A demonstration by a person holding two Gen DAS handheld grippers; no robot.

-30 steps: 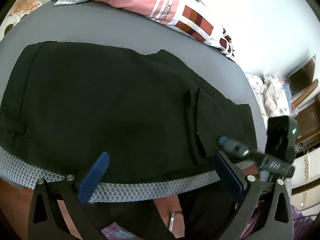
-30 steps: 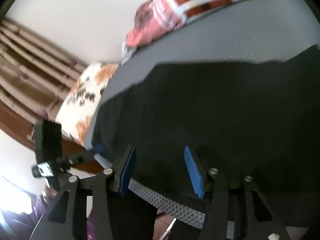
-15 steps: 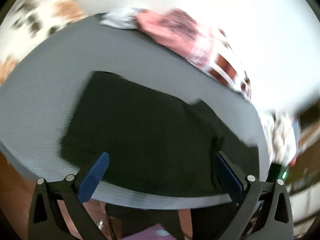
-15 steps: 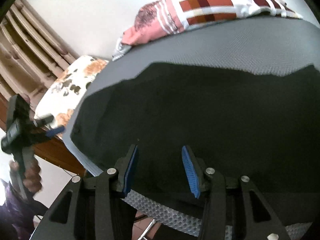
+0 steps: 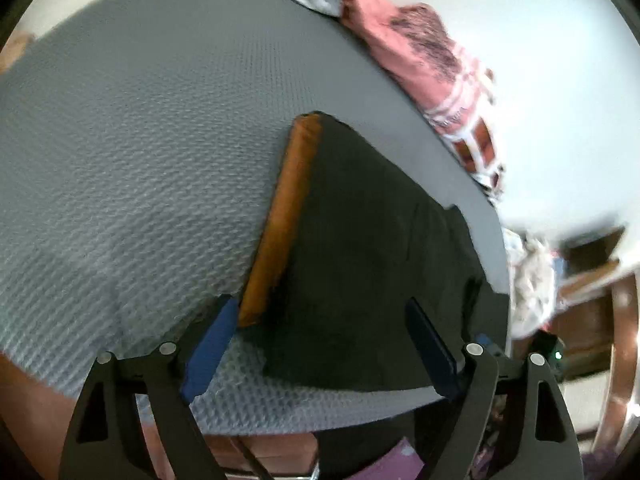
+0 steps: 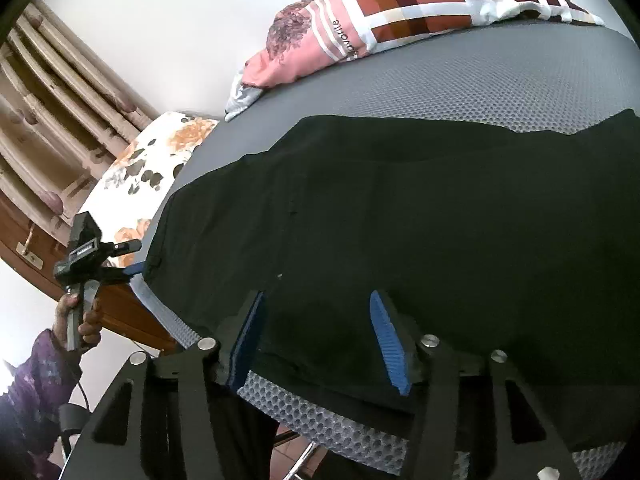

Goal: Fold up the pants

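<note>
Black pants [image 6: 420, 220] lie spread flat on a grey mesh mattress [image 6: 480, 76]. In the left wrist view the pants [image 5: 380, 260] lie to the right, with an orange-looking band [image 5: 280, 216] along their left edge. My left gripper [image 5: 320, 344] is open and empty, just short of the pants' near left corner. My right gripper [image 6: 316, 336] is open and empty, low over the pants at the mattress's near edge. The left gripper also shows in the right wrist view [image 6: 96, 256], held in a hand at the pants' left end.
A pink and checked cloth [image 6: 380, 12] lies at the far side of the mattress, also in the left wrist view [image 5: 432, 64]. A floral pillow [image 6: 148, 168] and wooden slats [image 6: 52, 92] are at the left. Bare grey mattress [image 5: 140, 160] spreads left of the pants.
My left gripper has swung left along the mattress edge to the pants' end. My right gripper has stayed over the near edge of the pants, opened a little wider.
</note>
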